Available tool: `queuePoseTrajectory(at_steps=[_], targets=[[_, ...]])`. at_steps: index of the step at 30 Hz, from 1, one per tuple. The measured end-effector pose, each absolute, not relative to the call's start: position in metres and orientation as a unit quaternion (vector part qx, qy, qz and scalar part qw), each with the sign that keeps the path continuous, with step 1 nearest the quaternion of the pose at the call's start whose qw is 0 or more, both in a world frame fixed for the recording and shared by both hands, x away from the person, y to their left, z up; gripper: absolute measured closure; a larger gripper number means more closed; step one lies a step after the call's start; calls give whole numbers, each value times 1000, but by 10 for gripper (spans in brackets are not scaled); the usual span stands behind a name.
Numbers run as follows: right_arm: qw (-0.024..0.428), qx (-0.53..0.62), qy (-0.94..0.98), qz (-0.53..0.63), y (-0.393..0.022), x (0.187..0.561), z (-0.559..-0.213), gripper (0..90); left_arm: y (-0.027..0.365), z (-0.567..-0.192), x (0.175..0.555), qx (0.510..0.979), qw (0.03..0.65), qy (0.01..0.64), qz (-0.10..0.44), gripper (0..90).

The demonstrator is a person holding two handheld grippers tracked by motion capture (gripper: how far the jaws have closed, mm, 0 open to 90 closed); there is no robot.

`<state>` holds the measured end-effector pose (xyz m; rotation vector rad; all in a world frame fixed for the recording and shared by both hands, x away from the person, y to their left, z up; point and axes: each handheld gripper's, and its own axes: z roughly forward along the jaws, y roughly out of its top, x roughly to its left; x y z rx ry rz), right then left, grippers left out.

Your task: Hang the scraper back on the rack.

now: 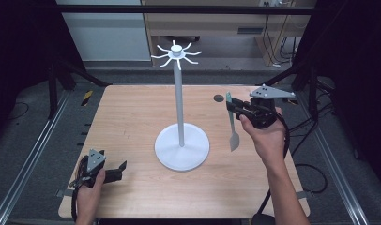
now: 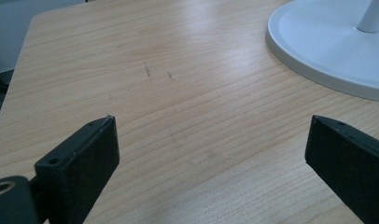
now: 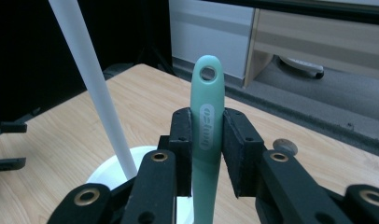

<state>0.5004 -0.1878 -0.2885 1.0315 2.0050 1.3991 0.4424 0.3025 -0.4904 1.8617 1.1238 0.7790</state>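
Spatula (image 3: 207,121) clamped upright in right claw (image 1: 234,108), lifted off table (image 1: 132,117) right of stand (image 1: 181,117), hole end up. Pickup done; hanging on top hooks (image 1: 177,53) left, I judge. Left claw (image 1: 119,169) spread apart, idle near-left.

1. This is a lab or test room set up for recording, not a home.
2. A bare wooden table (image 1: 132,117) stands inside a dark metal frame (image 1: 179,8) with rails (image 1: 34,145) along its sides.
3. Loose cables (image 1: 273,42) lie on the grey floor (image 1: 34,101).
4. Plain wooden furniture (image 1: 202,28) lines the back wall.
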Motion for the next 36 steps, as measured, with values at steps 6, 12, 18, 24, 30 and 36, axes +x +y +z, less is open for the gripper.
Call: queuePoseTrajectory(at_steps=[6, 12, 18, 24, 30, 36], targets=[[245, 372, 727, 523, -185, 499, -279, 744, 302, -490, 442, 737, 405, 445, 308, 26], [248, 366, 722, 532, -181, 497, -273, 743, 303, -491, 443, 734, 409, 448, 306, 27], [247, 366, 719, 537, -178, 499, -268, 743, 304, -490, 443, 733, 410, 447, 306, 27], [248, 357, 722, 538, -171, 501, -263, 743, 303, -490, 442, 735, 409, 446, 306, 28], [251, 350, 719, 545, -164, 501, -255, 744, 304, -490, 442, 733, 411, 447, 307, 30], [257, 342, 718, 550, -159, 499, -247, 743, 304, -490, 441, 733, 410, 447, 307, 30]])
